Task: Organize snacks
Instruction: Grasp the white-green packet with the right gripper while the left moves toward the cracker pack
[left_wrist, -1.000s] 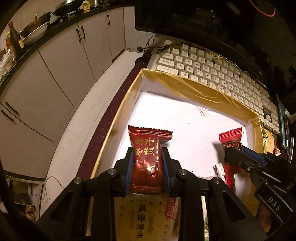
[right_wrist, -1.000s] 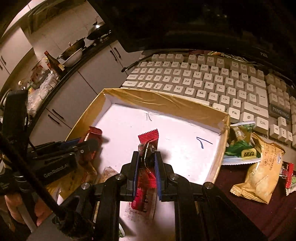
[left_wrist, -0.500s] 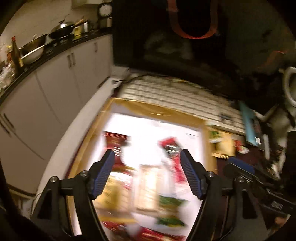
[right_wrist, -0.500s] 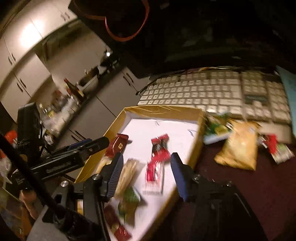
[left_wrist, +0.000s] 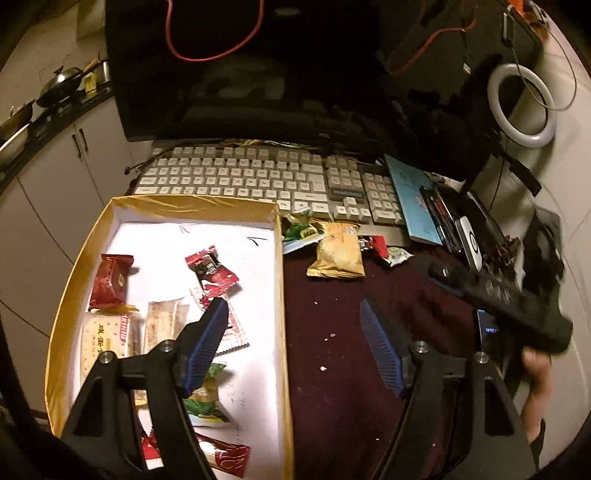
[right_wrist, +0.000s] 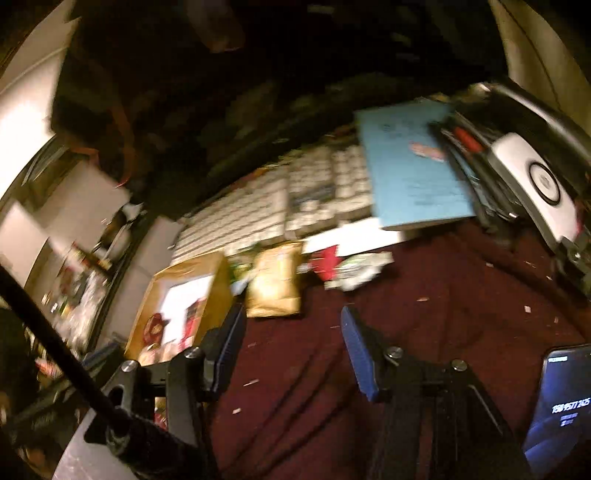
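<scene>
Left gripper: raised above the desk, pointing forward and down, jaws spread wide with nothing between the blue pads; its left finger overlaps the box, its right finger is over the cloth.
Right gripper: jaws wide apart and empty, held low over the maroon cloth, aimed toward the loose packets; this view is motion-blurred. In the left wrist view its black body reaches in from the right, with the person's hand behind it.
Box: shallow, gold-walled with a white floor, at the left of the desk just in front of the keyboard.
Snacks in the box: a dark red packet near the left wall, a red wrapper toward the middle, a cracker pack touching a pale bar, a green packet and a red packet nearer the camera.
Snacks outside the box: a green-and-white packet against the box's right wall, a yellow bag just beside it, then a small red packet touching a white-green wrapper, all on the cloth along the keyboard's front edge.
Surroundings: a blue notebook right of the keyboard, a dark monitor behind it, a ring light at far right, a lit phone near the right gripper.
</scene>
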